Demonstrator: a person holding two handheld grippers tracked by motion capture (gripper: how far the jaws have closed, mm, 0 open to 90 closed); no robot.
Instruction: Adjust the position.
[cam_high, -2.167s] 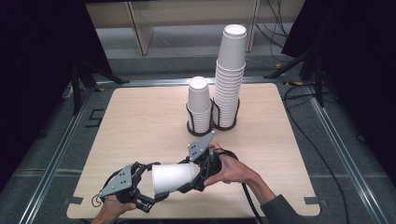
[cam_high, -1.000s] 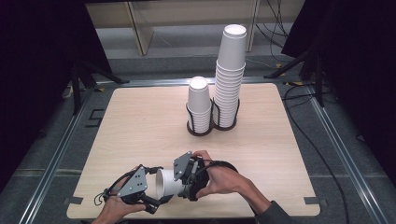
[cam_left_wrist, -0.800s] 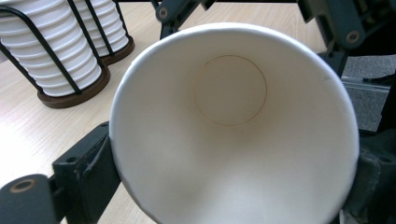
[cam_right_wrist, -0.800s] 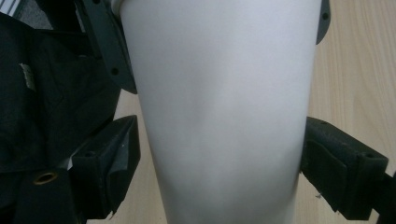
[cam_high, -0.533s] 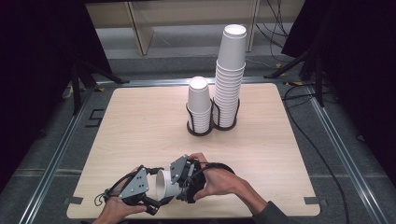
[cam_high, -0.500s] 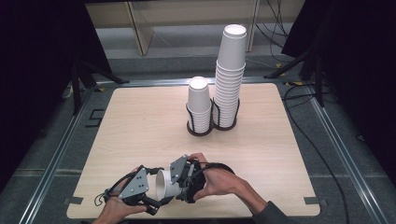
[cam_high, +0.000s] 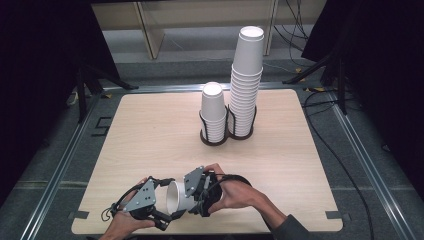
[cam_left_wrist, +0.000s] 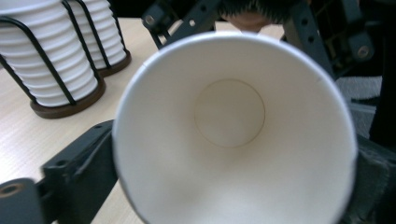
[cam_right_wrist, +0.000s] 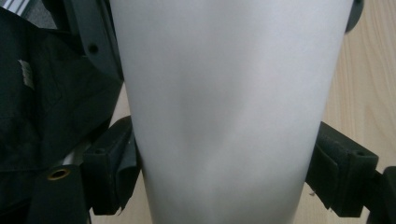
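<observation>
While both hands meet at the near edge of the wooden table (cam_high: 150, 130), a single white paper cup (cam_high: 175, 196) lies on its side between the two grippers, held just above the tabletop. The left gripper (cam_high: 150, 202) faces the cup's open mouth; in the left gripper view its black jaws flank the rim on either side, and they have just been opening with the cup between them, so the pads seem to stand slack beside the rim rather than press on it, though the close, blurred view leaves that uncertain. The right gripper (cam_high: 197, 192) comes at the cup from the base end, and in the right gripper view its jaws are closed against the cup's wall on both sides, gripping it. Farther back, toward the middle of the table, two wire holders on dark round bases stand touching: the short stack of cups (cam_high: 213, 112) at left, the tall stack of cups (cam_high: 246, 82) at right.
</observation>
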